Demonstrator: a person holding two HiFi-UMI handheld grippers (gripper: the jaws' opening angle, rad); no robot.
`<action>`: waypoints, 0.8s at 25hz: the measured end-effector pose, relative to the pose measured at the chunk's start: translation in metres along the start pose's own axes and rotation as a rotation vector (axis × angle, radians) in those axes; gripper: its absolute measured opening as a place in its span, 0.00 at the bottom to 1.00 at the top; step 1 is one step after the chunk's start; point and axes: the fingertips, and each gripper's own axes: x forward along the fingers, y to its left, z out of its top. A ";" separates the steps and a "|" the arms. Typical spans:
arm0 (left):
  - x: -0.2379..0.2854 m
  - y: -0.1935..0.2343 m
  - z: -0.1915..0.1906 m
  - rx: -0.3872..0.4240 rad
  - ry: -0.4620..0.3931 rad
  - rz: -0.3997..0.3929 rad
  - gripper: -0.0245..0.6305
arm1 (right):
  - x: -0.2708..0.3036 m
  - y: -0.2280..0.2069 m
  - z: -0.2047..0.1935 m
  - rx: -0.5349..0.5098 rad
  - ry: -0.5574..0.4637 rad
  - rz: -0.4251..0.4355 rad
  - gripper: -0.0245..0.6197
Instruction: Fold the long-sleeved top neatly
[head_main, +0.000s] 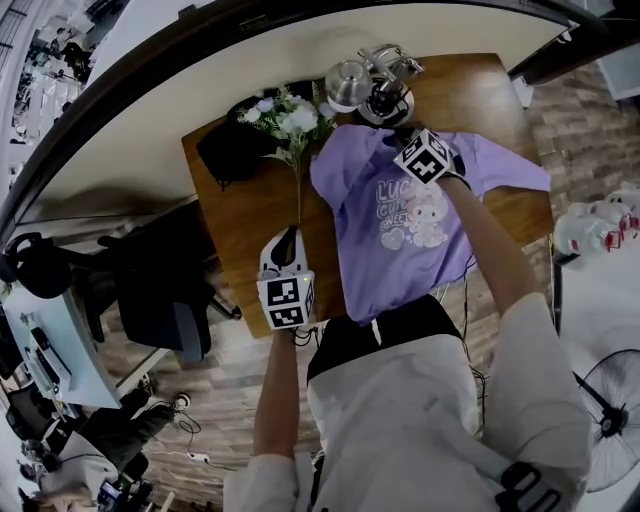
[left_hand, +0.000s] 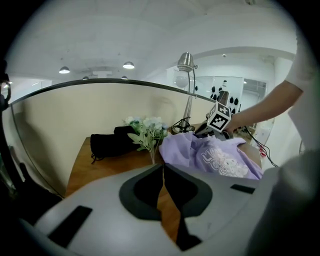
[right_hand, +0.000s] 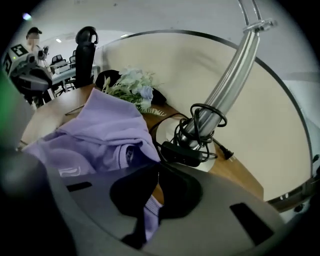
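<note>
A lilac long-sleeved top (head_main: 400, 240) with a cartoon print lies face up on the wooden table (head_main: 250, 230), one sleeve (head_main: 510, 170) spread to the right. My right gripper (head_main: 402, 135) is at the top's far edge by the neckline, next to the lamp base. In the right gripper view its jaws (right_hand: 159, 170) are shut on a fold of lilac cloth (right_hand: 150, 207). My left gripper (head_main: 287, 235) hovers over bare wood left of the top; in the left gripper view it (left_hand: 163, 167) is shut with nothing in it, and the top (left_hand: 220, 155) lies ahead to the right.
A metal desk lamp with a coiled black cable (right_hand: 195, 135) stands at the table's far edge (head_main: 385, 100). A spray of artificial flowers (head_main: 290, 120) and a black bag (head_main: 235, 150) lie at the far left. A curved partition wall runs behind the table.
</note>
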 end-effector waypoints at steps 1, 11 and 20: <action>0.000 0.004 -0.001 -0.004 0.000 -0.001 0.08 | -0.002 -0.002 0.003 -0.004 -0.004 -0.024 0.06; 0.009 0.016 0.026 -0.029 -0.078 -0.069 0.08 | -0.115 0.016 0.108 -0.461 -0.287 -0.465 0.06; 0.001 0.005 0.062 -0.036 -0.149 -0.131 0.08 | -0.138 0.165 0.102 -0.896 -0.361 -0.436 0.06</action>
